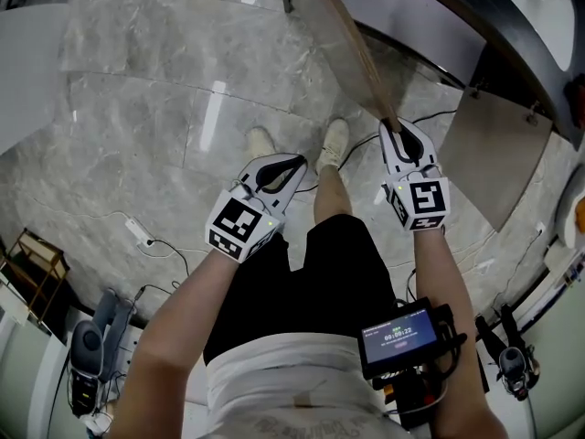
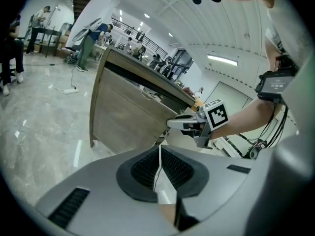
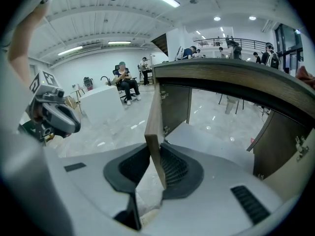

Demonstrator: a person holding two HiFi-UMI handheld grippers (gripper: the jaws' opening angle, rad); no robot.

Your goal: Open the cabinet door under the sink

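The cabinet door (image 3: pixel 153 127) stands swung out from under the dark counter (image 3: pixel 231 75), its thin free edge toward the person. A second wooden door (image 1: pixel 489 154) to its right also hangs open, with metal hinges showing on it. The marble floor (image 1: pixel 137 90) spreads out left of the cabinet door. Well off to that side, a white power strip (image 1: pixel 139 233) lies on it with its cable. A black cable (image 1: pixel 430 117) runs over the floor just right of the door's lower edge. The person's shoes (image 1: pixel 335 143) stand just left of the door, one close beside it.

The right gripper (image 1: pixel 395 128) is clamped on the door's free edge. Its own view shows the wooden edge upright between the two ribbed pads, with both pressing on it. That forearm stretches forward and down toward the door and carries a strapped-on device with a lit screen (image 1: pixel 399 335).

The left gripper (image 2: pixel 158 167) is left of the door and apart from it, with the person's leg between them in the head view. Its jaws are together with only a hairline slit between the pads, and they hold nothing. It points forward and down, its marker cube toward the head camera.
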